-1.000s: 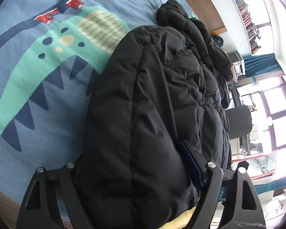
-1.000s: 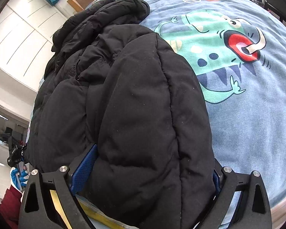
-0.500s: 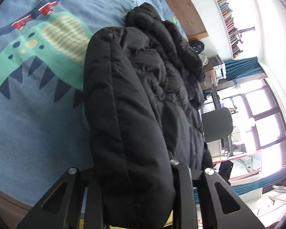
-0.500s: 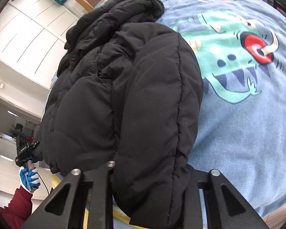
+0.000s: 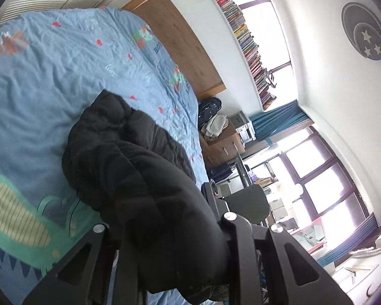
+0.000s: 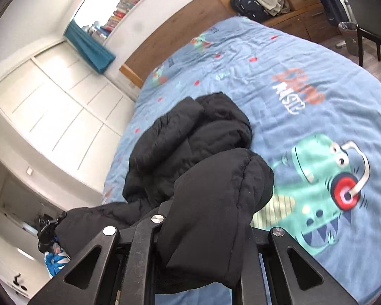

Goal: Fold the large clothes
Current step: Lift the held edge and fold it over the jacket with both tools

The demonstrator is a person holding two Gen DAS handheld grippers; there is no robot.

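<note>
Blue dinosaur bedspread [image 6: 304, 81] carries the black puffer jacket [image 6: 190, 137]; left gripper [image 5: 170, 231] and right gripper [image 6: 205, 218] each pinch its near hem, lifted off the bedspread; fold barely begun.

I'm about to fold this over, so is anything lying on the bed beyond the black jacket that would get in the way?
Nothing visible does. Both grippers are clamped on the near edge of the black jacket, and the blue bedspread beyond it, up to the wooden headboard, shows only printed pictures, no loose items.
</note>
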